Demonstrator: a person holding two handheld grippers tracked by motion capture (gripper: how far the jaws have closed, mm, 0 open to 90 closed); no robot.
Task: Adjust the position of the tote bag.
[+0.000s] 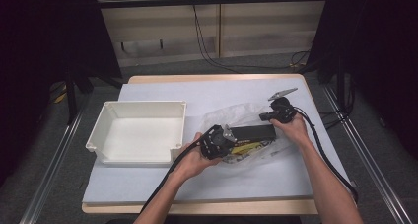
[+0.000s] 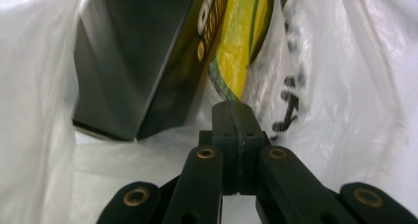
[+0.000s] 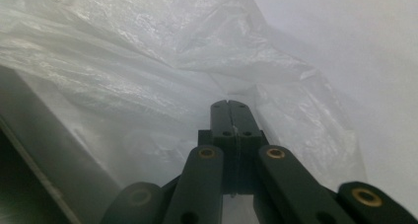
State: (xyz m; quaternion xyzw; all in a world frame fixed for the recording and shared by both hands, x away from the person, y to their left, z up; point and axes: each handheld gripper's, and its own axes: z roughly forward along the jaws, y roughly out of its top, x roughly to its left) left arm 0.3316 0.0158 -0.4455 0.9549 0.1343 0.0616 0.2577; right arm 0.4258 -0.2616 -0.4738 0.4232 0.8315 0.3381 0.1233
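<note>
A clear plastic bag lies right of the table's middle with a long black box and a yellow packet in it. My left gripper is at the bag's near-left end. In the left gripper view its jaws are shut on the bag's film, just below the yellow packet and beside the black box. My right gripper is at the bag's far-right end. Its jaws are shut on a fold of the bag, with the box's edge at the left.
An open, empty white plastic bin stands to the left of the bag on the pale table cover. Both grippers' cables trail back toward the near table edge. Metal rails run along the floor on both sides of the table.
</note>
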